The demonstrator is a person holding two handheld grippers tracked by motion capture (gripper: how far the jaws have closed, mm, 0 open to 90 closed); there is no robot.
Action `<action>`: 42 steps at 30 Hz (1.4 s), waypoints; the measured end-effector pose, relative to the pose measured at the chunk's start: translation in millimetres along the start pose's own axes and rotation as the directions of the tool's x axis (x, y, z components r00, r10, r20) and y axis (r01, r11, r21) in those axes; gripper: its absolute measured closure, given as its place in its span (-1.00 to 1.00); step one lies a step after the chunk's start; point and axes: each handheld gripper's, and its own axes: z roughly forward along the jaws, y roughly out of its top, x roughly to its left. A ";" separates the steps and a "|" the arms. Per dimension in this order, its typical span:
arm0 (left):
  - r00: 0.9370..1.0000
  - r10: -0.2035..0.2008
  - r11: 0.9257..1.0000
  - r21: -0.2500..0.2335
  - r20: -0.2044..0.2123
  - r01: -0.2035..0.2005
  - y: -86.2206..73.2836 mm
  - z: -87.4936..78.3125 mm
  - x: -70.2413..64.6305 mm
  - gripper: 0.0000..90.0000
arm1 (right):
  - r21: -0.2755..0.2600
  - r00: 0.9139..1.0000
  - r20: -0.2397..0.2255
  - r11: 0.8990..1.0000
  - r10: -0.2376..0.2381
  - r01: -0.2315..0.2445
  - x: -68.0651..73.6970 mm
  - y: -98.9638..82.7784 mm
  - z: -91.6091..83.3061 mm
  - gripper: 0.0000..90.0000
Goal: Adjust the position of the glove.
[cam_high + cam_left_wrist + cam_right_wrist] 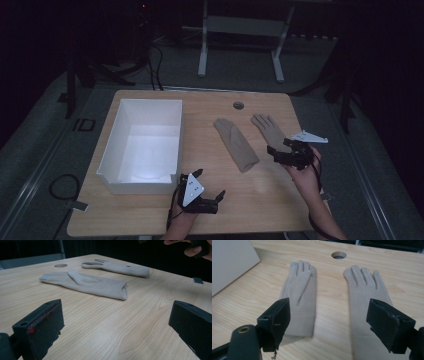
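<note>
2 beige gloves lie flat on the wooden table (150, 220), side by side w/ fingers pointing away from the person, prob. laid out so each cuff faces the grippers for an easy pick. Left glove (236, 144) sits mid-table, angled, thumb folded over the palm; right glove (269, 131) lies just beside it, not touching, its cuff end under the right gripper (282, 150). Right gripper hangs above that cuff w/ jaws wide, nothing between the pads; in the right gripper view the glove runs up btwn the 2 jaws toward the round hole (339, 255) in the tabletop, so it looks lined up for a grab at the wrist end, where the fabric is thickest. Left gripper (209, 185) rests low near the front edge, jaws also wide & empty, aimed across bare wood at the gloves, likely parked till needed. White box (114, 150) stands open at table left, well apart from both gloves, empty inside as far as visible, prob. the drop spot. Judging by this, neither glove picked up yet; next move needs a straight descent onto the cuff w/o dragging it
</note>
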 end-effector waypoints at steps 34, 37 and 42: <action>1.000 0.008 1.000 -0.002 0.003 -0.008 -0.1 0.2 -1.4 -1.00 | 0.072 0.985 -0.138 0.990 -0.108 0.119 49.4 38.9 90.8 -0.35; 1.000 0.009 1.000 -0.001 0.005 -0.009 -0.1 0.1 -1.2 -1.00 | 0.092 0.986 -0.134 0.990 -0.095 0.108 49.6 38.5 103.1 -0.29; 1.000 0.009 1.000 -0.001 0.005 -0.009 -0.1 0.0 -1.2 -1.00 | 0.142 0.985 -0.143 0.983 -0.094 0.114 49.6 34.7 119.7 -0.21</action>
